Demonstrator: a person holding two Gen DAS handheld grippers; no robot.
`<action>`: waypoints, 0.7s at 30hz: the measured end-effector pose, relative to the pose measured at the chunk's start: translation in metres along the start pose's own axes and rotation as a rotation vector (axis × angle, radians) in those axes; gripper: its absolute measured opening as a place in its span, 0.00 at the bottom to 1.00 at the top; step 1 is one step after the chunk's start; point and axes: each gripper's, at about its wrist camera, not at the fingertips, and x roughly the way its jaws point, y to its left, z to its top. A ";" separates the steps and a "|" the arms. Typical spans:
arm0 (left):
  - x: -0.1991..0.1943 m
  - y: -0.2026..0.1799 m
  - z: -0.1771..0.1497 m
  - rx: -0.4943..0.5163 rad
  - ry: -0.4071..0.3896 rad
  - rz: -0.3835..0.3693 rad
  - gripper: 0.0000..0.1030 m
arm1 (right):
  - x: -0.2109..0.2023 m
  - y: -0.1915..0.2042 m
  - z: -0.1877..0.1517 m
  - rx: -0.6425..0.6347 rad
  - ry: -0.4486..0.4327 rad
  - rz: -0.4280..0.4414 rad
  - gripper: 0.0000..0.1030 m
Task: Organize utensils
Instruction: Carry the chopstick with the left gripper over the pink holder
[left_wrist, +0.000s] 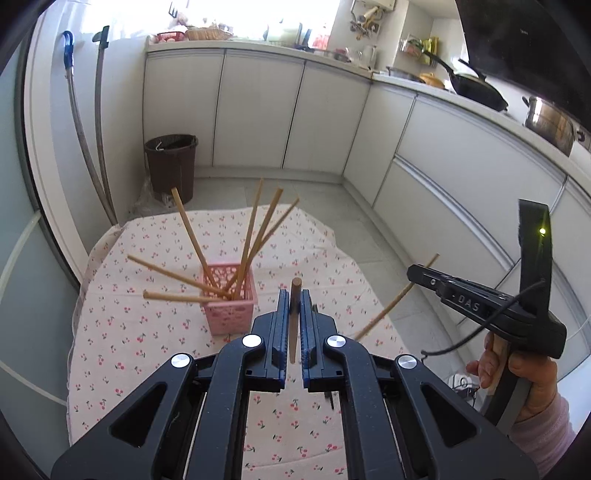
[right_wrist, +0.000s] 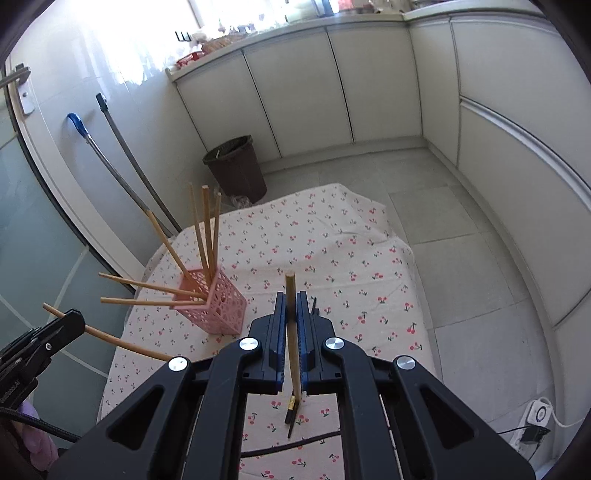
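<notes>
A pink lattice basket (left_wrist: 229, 310) (right_wrist: 218, 310) stands on the cherry-print tablecloth (left_wrist: 155, 332) (right_wrist: 332, 251) with several wooden chopsticks (left_wrist: 255, 229) (right_wrist: 207, 229) fanning out of it. My left gripper (left_wrist: 294, 295) is shut on a brown chopstick (left_wrist: 294, 325) held above the cloth, right of the basket. It also shows at the left edge of the right wrist view, left gripper (right_wrist: 75, 317) with its chopstick (right_wrist: 122, 343). My right gripper (right_wrist: 291, 295) is shut on a pale chopstick (right_wrist: 292, 343) with a black, gold-banded tip. From the left wrist view, the right gripper (left_wrist: 413, 273) holds that chopstick (left_wrist: 391, 302) off the table's right side.
A brown bin (left_wrist: 171, 166) (right_wrist: 236, 170) stands on the floor beyond the table, with two mop handles (left_wrist: 92, 147) against the wall. White cabinets (left_wrist: 295, 118) line the back and right. A wok (left_wrist: 476, 88) and a steel pot (left_wrist: 550, 122) sit on the counter. A thin dark cord or stick (right_wrist: 295, 443) lies on the cloth.
</notes>
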 end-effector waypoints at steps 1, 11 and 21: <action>-0.001 0.002 0.006 -0.007 -0.005 -0.001 0.05 | -0.005 0.001 0.008 0.007 -0.018 0.010 0.05; -0.031 0.024 0.072 -0.072 -0.150 0.041 0.05 | -0.040 0.025 0.079 0.073 -0.166 0.171 0.05; -0.003 0.052 0.105 -0.127 -0.222 0.118 0.06 | -0.016 0.061 0.100 0.026 -0.172 0.205 0.06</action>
